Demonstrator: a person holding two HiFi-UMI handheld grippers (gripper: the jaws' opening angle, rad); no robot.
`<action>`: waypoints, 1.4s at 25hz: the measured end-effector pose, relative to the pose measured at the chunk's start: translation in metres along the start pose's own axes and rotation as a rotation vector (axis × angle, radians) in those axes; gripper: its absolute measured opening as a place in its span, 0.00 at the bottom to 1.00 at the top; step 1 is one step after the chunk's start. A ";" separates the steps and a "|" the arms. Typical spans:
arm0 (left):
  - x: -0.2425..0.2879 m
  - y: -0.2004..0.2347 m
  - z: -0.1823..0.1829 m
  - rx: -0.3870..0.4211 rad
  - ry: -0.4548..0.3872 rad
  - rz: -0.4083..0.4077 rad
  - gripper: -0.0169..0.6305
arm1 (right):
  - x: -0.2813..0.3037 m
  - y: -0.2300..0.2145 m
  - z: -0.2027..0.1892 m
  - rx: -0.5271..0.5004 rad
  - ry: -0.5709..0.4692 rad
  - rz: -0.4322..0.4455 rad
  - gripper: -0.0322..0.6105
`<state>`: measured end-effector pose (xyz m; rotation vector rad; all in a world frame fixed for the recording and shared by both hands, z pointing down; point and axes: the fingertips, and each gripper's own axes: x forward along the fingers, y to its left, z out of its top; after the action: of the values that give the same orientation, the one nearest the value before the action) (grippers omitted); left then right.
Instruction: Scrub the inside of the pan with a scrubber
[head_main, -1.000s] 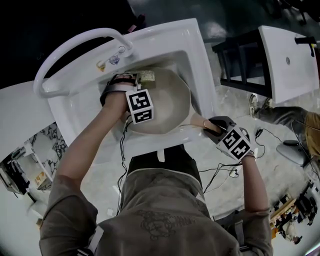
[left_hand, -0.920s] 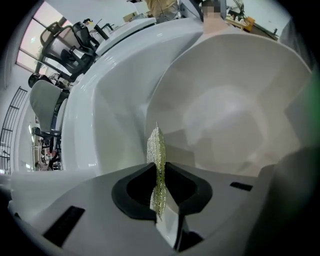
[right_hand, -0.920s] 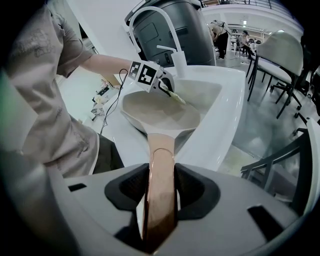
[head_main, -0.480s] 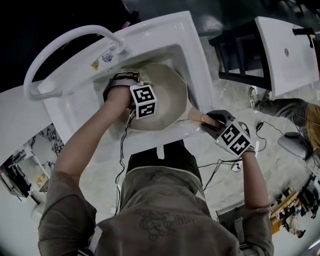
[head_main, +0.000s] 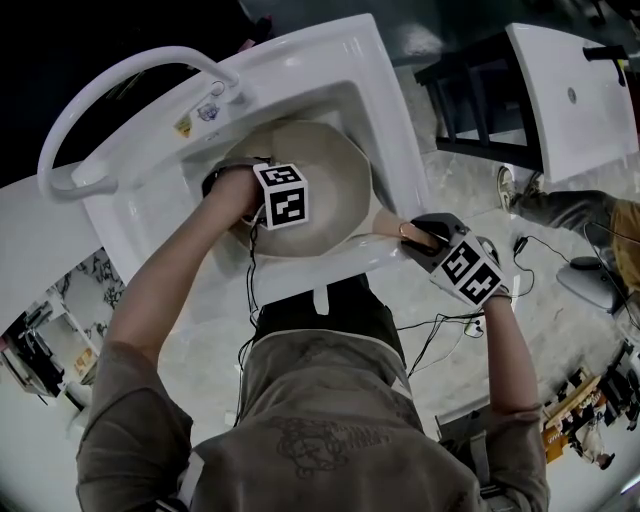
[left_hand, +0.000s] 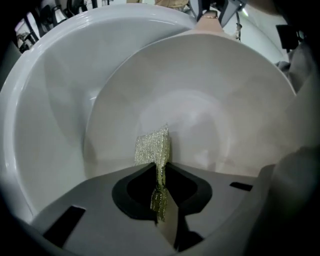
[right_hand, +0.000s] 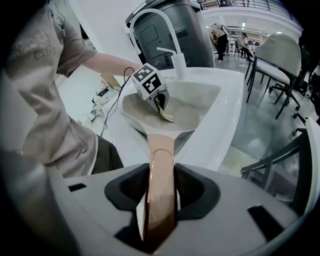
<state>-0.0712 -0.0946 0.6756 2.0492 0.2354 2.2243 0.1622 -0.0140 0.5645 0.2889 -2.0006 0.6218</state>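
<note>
**Sink and its contents.** A white sink (head_main: 388, 120) stands at 12 o'clock from the person (head_main: 320, 430), with a white arched faucet (right_hand: 178, 62) at its far rim. The basin contains one item, a cream frying pan (head_main: 338, 190), which fills most of the bowl. The pan handle (right_hand: 161, 165) is copper-toned. It leaves the pan at about 4 o'clock in the head view and passes over the sink's near rim.

**Pan and its contents.** The pan's pale inner surface faces up. Inside it are the tip of the left gripper (left_hand: 161, 197) and the scrubber (left_hand: 153, 147), a small yellow-green glittering pad. Both sit toward the pan's 9 o'clock side in the head view. In the right gripper view the scrubber's free end lies on the pan's inner surface, directly under the marker cube (head_main: 283, 197).

**Left gripper.** It points steeply down into the pan. Its jaws are drawn narrow and pinch the lower strip of the scrubber. The broader part of the pad stands out beyond the jaw tips, against the pan's inside wall.

**Right gripper.** The right gripper (right_hand: 160, 200) is at 4 o'clock from the pan, outside the sink. Its jaws are clamped on the end of the pan handle, which runs straight out between them toward the pan.

**Surroundings.** Black cables (head_main: 440, 340) hang near the person's waist. A dark frame (head_main: 470, 110) and a second white sink (head_main: 570, 95) stand at 2 o'clock, well apart from the work.
</note>
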 end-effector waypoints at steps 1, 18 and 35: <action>0.000 -0.003 -0.002 0.019 0.012 -0.007 0.13 | 0.000 0.000 0.000 0.000 -0.002 0.000 0.30; -0.049 -0.085 -0.013 0.216 0.015 -0.233 0.12 | 0.001 0.000 -0.001 -0.004 -0.008 -0.003 0.30; -0.134 -0.124 0.022 0.352 -0.179 -0.291 0.12 | 0.002 0.000 -0.001 0.002 -0.003 -0.005 0.30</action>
<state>-0.0413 0.0038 0.5228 2.1887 0.9005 1.9201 0.1624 -0.0134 0.5666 0.2957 -2.0019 0.6206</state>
